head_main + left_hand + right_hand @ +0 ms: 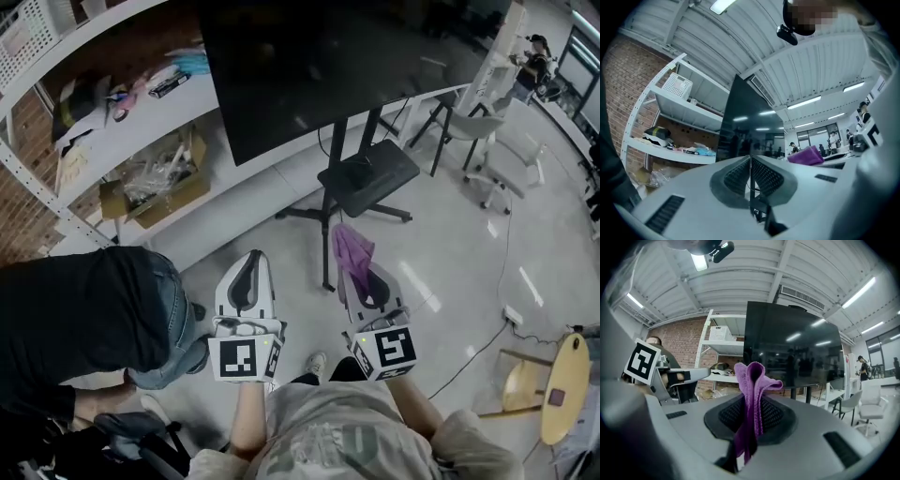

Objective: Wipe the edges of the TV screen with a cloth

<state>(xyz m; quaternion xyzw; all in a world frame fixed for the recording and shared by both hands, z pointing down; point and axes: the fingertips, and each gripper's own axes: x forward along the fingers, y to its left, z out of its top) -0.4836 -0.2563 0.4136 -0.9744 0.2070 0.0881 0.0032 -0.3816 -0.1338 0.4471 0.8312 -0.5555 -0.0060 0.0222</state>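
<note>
A large black TV screen (pixel 328 66) stands on a black stand (pixel 361 178) ahead of me; it also fills the middle of the right gripper view as the TV screen (pixel 792 350). My right gripper (pixel 354 265) is shut on a purple cloth (pixel 351 247), which sticks up folded between its jaws as the purple cloth (pixel 751 394). My left gripper (pixel 251 267) is shut with nothing in it, its ribbed pads (pixel 740 174) pressed together. Both grippers hang well short of the screen, over the floor.
White shelves (pixel 122 131) with clutter and a cardboard box (pixel 155 192) run along the left. A person in dark clothes (pixel 84 319) crouches close to my left. White chairs (pixel 497 155) stand to the right, and a round wooden table (pixel 562 389) at lower right.
</note>
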